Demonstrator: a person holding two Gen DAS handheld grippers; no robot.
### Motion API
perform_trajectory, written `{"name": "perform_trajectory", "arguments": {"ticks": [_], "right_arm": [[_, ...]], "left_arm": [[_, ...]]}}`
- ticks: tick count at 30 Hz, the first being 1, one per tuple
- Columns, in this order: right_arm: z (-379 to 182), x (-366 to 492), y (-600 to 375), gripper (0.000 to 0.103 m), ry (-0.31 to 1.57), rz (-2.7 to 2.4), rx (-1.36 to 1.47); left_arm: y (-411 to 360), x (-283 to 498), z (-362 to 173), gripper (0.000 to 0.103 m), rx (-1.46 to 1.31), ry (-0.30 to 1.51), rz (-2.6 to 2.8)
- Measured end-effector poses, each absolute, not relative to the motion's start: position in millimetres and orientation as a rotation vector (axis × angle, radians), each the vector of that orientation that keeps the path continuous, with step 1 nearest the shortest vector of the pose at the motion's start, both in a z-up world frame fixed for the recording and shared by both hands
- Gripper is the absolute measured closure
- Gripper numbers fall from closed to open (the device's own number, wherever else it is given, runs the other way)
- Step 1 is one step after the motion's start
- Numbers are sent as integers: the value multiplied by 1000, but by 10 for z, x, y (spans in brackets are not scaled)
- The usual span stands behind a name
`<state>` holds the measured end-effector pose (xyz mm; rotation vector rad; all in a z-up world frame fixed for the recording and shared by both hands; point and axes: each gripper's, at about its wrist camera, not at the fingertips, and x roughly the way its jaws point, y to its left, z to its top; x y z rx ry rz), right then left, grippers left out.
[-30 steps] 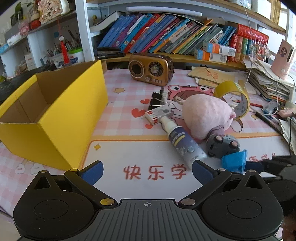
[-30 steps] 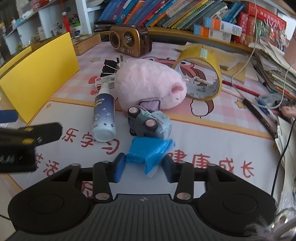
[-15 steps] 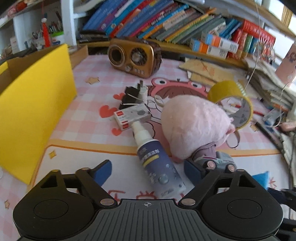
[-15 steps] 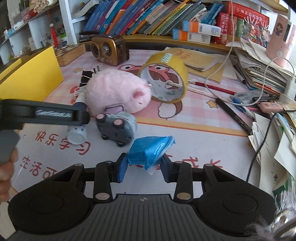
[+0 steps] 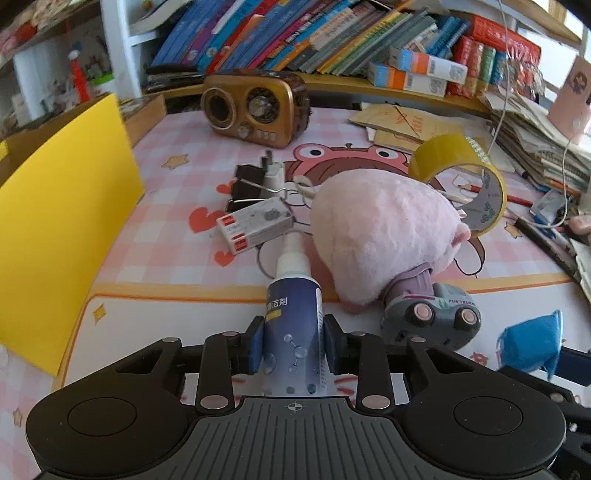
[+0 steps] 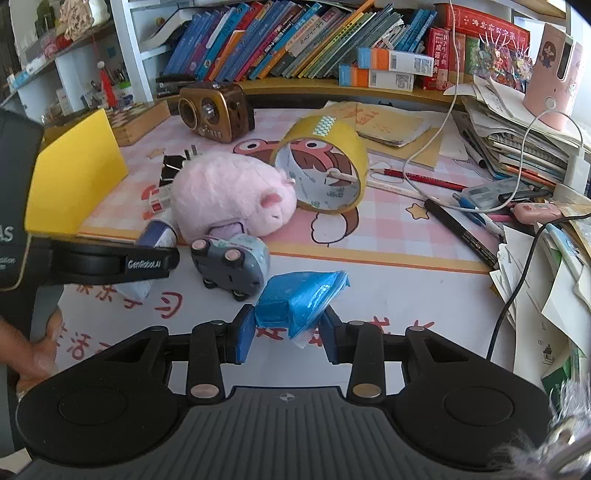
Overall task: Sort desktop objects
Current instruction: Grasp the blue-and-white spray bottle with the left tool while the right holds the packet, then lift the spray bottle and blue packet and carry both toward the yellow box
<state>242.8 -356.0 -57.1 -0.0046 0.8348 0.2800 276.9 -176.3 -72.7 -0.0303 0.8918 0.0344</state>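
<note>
Clutter covers the desk [image 5: 155, 254], which wears a pink checked mat with cartoon prints. The left hand-held gripper [image 5: 293, 341] has just been closing, and its blue pads now sit against both sides of a dark blue spray bottle with a white nozzle [image 5: 293, 314]; the bottle lies on the mat, nozzle pointing away toward a small white and red cardboard box [image 5: 255, 225]. Just right of the bottle rests a fluffy pink plush toy [image 5: 380, 236], and touching its near edge is a grey toy car lying on its side [image 5: 430, 314], wheels showing. Behind the plush stands a roll of yellow packing tape [image 5: 458, 177] on its edge. A black binder clip [image 5: 245, 184] lies beyond the small box, and a brown retro radio [image 5: 255, 107] sits further back, below a shelf of books [image 5: 295, 33]. At the left edge stands a yellow cardboard box [image 5: 62, 221].

The right hand-held gripper [image 6: 286, 332] is clenched on a crumpled blue plastic packet [image 6: 299, 299], held just above the mat near the toy car [image 6: 229, 262]. In the right wrist view a person's hand [image 6: 33, 347] grips the left tool's handle at the left edge.
</note>
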Motion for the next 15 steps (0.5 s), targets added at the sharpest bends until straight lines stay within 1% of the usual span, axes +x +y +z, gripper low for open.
{"name": "perform_trajectory", "arguments": {"ticks": [5,11,15], "right_arm": [[-487,2400,-3522,68,820,293,12],[-361,2337,-3461,68,807,305,28],[-298,2252,-3372,69,791,322,15]], "left_arm": [[-1620,2534,-519,72,-74,822,23],[-1382,2231,-296,72,-163,802,-22],[-1302,2030,-183,72,-175,781,-52]]}}
